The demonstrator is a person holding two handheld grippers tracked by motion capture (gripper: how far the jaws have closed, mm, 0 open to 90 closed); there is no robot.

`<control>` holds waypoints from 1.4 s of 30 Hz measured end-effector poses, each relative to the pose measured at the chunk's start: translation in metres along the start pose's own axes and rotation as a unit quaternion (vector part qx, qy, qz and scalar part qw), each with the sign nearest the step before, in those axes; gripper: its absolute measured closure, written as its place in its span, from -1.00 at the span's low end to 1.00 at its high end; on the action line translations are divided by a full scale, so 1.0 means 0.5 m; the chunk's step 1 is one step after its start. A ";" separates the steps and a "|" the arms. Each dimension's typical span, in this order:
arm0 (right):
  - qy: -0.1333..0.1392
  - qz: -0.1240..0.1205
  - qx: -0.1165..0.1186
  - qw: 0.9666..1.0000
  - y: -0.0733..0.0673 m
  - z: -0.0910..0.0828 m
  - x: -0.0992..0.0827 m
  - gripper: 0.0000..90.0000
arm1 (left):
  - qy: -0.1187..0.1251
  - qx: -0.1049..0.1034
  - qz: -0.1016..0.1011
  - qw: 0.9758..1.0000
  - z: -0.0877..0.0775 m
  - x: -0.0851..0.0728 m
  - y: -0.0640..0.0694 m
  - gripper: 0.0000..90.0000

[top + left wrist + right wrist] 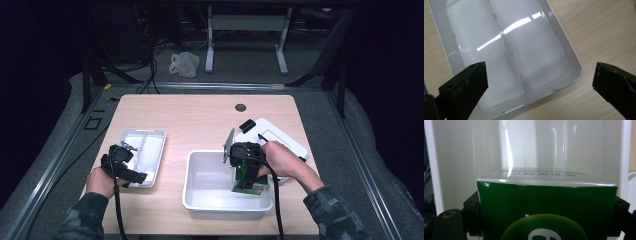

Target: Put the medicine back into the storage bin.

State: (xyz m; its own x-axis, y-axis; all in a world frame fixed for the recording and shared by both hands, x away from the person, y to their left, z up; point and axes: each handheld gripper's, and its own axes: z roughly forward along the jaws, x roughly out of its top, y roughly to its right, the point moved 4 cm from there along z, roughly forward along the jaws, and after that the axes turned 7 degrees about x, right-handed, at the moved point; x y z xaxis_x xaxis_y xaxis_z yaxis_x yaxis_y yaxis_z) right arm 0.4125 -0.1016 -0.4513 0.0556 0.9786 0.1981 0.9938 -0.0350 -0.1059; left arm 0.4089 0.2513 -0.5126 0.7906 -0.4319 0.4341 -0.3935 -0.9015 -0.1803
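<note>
Right tool [248, 184] clamping green box [250, 187] in bin [200, 202], box btm cut off

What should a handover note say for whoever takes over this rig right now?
Right gripper: shut on the green box, one jaw on each side, holding it inside the white bin, near its right wall.
Left gripper: open and holding nothing, over the near end of the two-compartment tray.
Done: the box is gripped and down inside the bin; whether it touches the bottom cannot be told.
Left: set the box down, open the jaws, withdraw.
Also there: a white lid lies on the table beyond the bin.
</note>
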 end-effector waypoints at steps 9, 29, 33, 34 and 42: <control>-0.014 -0.004 0.015 1.000 0.010 0.040 -0.009 -0.65 | -0.001 0.000 -0.002 1.000 0.001 -0.001 0.001 -1.00; -0.056 -0.028 -0.007 0.998 0.015 0.110 -0.019 -0.66 | -0.004 0.000 0.003 1.000 0.002 -0.002 0.001 -1.00; -0.064 -0.028 -0.010 0.997 0.012 0.119 -0.018 -0.66 | -0.006 0.001 0.004 1.000 0.002 -0.002 0.001 -1.00; -0.071 -0.033 -0.012 0.997 0.013 0.121 -0.017 -0.66 | -0.006 0.003 0.005 1.000 0.002 -0.001 0.003 -1.00; -0.082 -0.022 -0.014 0.996 0.012 0.135 -0.018 -0.67 | -0.005 0.003 0.005 1.000 0.002 -0.001 0.003 -1.00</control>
State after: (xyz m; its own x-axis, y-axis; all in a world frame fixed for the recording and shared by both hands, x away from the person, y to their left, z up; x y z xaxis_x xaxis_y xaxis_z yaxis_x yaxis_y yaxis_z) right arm 0.4115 -0.0969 -0.5194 -0.0029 0.9992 0.0397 0.9973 0.0058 -0.0727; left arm 0.4082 0.2501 -0.5142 0.7915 -0.4418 0.4224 -0.3991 -0.8970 -0.1903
